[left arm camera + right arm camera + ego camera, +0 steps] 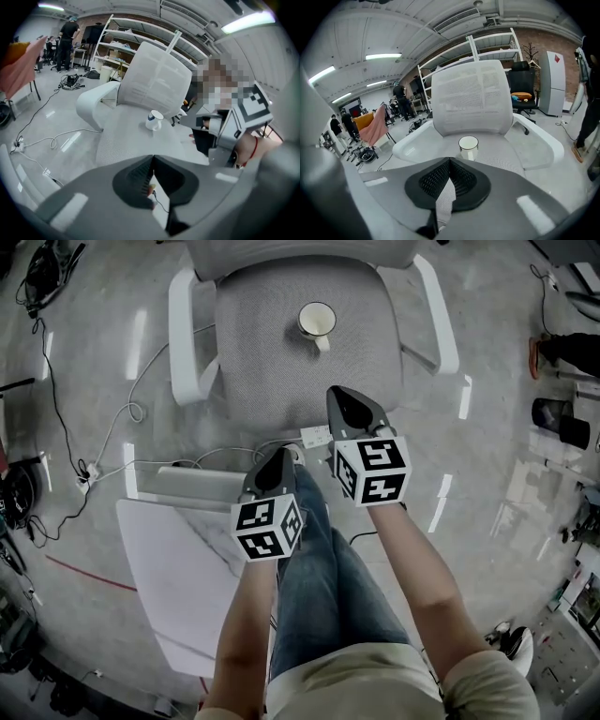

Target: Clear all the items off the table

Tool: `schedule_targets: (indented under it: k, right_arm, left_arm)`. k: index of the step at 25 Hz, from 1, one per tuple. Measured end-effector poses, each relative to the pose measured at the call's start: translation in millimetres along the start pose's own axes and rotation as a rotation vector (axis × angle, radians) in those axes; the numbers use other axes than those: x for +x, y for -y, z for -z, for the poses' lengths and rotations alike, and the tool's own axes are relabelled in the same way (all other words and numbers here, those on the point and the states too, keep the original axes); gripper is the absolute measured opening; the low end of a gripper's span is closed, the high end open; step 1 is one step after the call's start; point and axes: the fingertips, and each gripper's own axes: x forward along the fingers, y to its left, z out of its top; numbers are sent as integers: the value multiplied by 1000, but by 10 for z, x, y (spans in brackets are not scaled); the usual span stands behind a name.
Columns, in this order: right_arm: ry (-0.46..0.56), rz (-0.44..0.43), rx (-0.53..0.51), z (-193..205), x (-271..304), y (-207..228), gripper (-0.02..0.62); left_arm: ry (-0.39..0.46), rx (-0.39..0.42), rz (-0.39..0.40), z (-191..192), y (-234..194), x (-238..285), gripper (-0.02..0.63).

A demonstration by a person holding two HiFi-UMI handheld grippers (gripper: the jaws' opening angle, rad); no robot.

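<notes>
Left gripper (pixel 279 460) nearest, above jeans (pixel 319 559), jaws pressed together, nothing between. Right gripper (pixel 337 399) likewise closed and empty, at front edge of chair seat (pixel 262 362). Mug (pixel 317 321) upright mid-seat, handle toward person, likely parked there off table (pixel 169 559); visible tabletop bare. Armrests (pixel 183 343) fence seat sides; front approach open. Cables (pixel 112 427) on floor at left.

One white ceramic mug (pixel 317 322) sits on the seat of one grey-mesh office chair with white armrests (pixel 262 357), and near that chair's front edge are one white marble-patterned table (pixel 169 549) and two grey handheld grippers, the left gripper (pixel 284 454) and the right gripper (pixel 335 392).
</notes>
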Motion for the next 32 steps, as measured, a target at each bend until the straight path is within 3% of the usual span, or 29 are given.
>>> schedule_targets:
  k: [21, 32]
  right_arm:
    - [47, -68, -33, 26, -1447, -541, -2]
    - [69, -112, -58, -171, -2205, -876, -2]
  left_arm:
    - [59, 26, 8, 225, 574, -1103, 9]
    - [88, 57, 15, 87, 876, -1773, 9]
